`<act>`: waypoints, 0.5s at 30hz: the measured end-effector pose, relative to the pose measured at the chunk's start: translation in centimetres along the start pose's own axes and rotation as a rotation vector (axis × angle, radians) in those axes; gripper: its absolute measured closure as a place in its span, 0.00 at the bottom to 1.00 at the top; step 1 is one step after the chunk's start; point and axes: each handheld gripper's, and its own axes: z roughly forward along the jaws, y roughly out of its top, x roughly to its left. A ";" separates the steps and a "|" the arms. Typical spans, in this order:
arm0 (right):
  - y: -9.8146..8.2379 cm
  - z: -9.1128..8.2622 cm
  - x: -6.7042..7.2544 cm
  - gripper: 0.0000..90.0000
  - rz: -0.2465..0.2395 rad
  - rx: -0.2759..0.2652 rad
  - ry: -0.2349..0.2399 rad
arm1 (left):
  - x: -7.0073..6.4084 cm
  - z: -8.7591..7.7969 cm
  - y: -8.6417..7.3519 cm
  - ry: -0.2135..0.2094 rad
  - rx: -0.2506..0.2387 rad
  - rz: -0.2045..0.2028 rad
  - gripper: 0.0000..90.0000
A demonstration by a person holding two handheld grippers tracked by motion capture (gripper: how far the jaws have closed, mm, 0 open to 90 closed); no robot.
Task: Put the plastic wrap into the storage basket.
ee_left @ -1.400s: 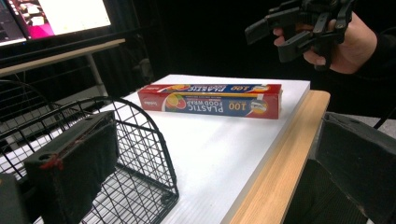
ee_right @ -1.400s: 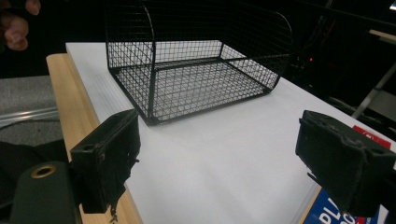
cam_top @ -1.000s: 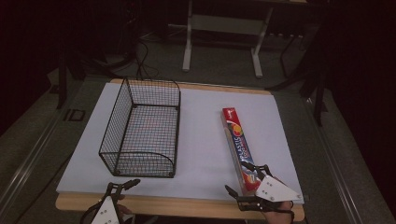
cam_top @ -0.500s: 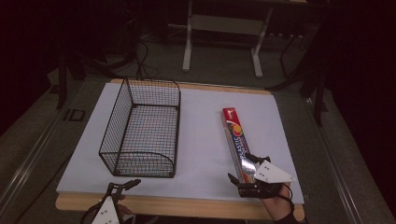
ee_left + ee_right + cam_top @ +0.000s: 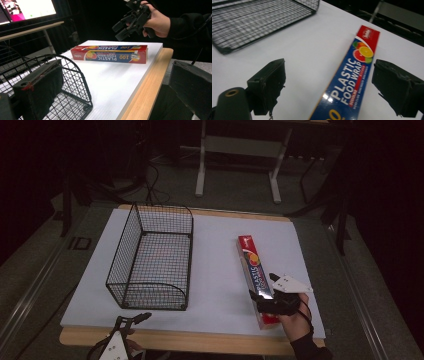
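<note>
A long red and blue plastic food wrap box (image 5: 251, 264) lies flat on the white board, right of centre, with one end toward me. My right gripper (image 5: 263, 287) hovers over its near end, held in a hand. Its jaws have just been opening and now stand wide apart. In the right gripper view the box (image 5: 352, 82) runs beneath the right gripper (image 5: 332, 86), and the pads do not touch it. The left gripper view shows that right gripper (image 5: 125, 26) above the box (image 5: 110, 53). My left gripper (image 5: 133, 320) rests open at the table's front edge, near the basket's corner.
A black wire basket (image 5: 150, 260) with nothing in it stands on the left half of the white board (image 5: 215, 245). Its rounded near end (image 5: 75, 82) is close to the left jaw. A wooden table edge (image 5: 200, 340) runs along the front. Dark floor and metal stands lie beyond.
The right gripper has moved away from the front edge and now sits over the box's near end, with its jaws wider apart. The left gripper has stayed put.
</note>
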 end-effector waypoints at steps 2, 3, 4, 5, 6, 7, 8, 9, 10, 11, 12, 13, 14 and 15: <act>0.1 0.2 -0.2 0.13 0.019 0.008 -0.009 | 0.0 0.0 0.0 0.000 0.001 -0.001 0.00; 0.2 0.4 -0.3 0.13 0.026 0.016 -0.014 | 0.0 0.0 0.0 0.000 0.001 -0.001 0.00; 0.2 0.6 -0.3 0.13 0.024 0.020 -0.021 | 0.0 0.0 0.0 0.000 0.001 -0.001 0.00; 0.2 0.6 -0.3 0.13 0.024 0.020 -0.021 | 0.0 0.0 0.0 0.000 0.001 -0.001 0.00; 0.3 0.7 -0.3 0.13 0.025 0.027 -0.026 | 0.0 0.0 0.0 0.000 0.001 -0.001 0.00; 0.4 1.1 -0.3 0.13 0.043 0.051 -0.033 | 0.0 0.1 0.0 0.000 0.003 0.000 0.00; 0.5 1.3 -0.4 0.13 0.047 0.061 -0.040 | 0.0 0.1 0.0 -0.001 0.004 0.000 0.00; 0.5 1.5 -0.4 0.13 0.057 0.069 -0.048 | 0.0 0.1 0.0 0.000 0.004 -0.001 0.00; 0.6 1.7 -0.5 0.13 0.071 0.091 -0.052 | 0.0 0.1 0.0 0.000 0.004 0.000 0.00; 0.7 1.9 -0.5 0.13 0.079 0.103 -0.057 | 0.0 0.1 0.0 0.000 0.003 -0.001 0.00; 0.8 2.1 -0.6 0.13 0.092 0.124 -0.065 | 0.0 0.1 0.0 0.000 0.003 -0.001 0.00; 0.9 2.3 -0.8 0.13 0.114 0.141 -0.071 | 0.0 0.1 0.0 0.000 0.003 -0.001 0.00; 1.0 2.4 -0.9 0.13 0.124 0.150 -0.075 | 0.0 0.1 0.0 -0.001 0.004 -0.001 0.00; 1.1 2.7 -1.0 0.13 0.126 0.169 -0.077 | 0.0 0.1 0.0 -0.002 0.004 -0.001 0.00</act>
